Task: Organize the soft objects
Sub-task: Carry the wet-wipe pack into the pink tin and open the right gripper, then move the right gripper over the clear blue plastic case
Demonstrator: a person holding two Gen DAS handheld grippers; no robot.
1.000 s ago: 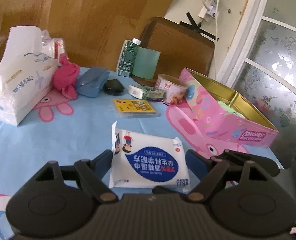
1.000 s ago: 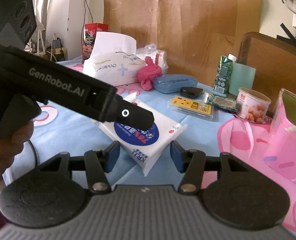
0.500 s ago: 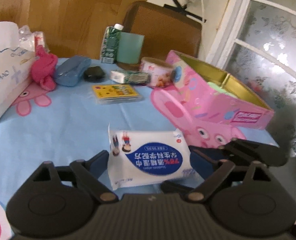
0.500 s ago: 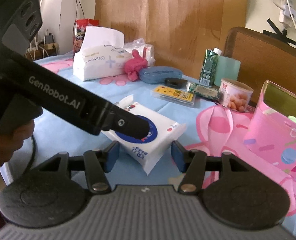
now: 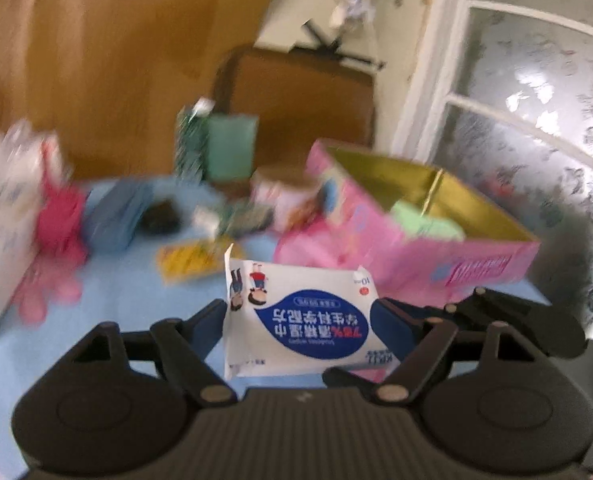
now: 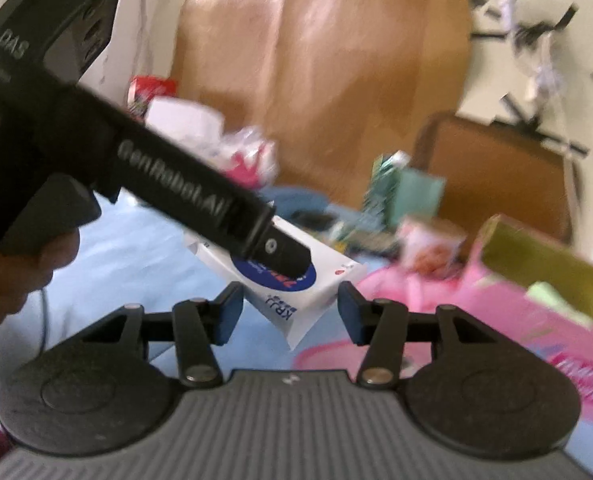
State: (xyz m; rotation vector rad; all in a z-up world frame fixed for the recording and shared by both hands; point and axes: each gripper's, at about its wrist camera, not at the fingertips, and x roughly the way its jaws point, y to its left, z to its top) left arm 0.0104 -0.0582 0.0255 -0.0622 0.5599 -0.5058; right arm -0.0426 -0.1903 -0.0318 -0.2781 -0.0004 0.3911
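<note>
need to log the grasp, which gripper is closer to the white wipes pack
Left. The left gripper has its fingers clamped on the wipes pack; the right gripper hangs open just short of it.

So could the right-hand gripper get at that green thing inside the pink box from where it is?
Probably yes. The right gripper is open and holds nothing, and the pink box is open on top, with the green item exposed. The wipes pack in the left gripper hangs off to the side.

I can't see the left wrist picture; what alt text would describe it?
A handheld left gripper grips a white wipes pack above a blue tablecloth, near an open pink tin. The cluttered background is blurred.
</note>
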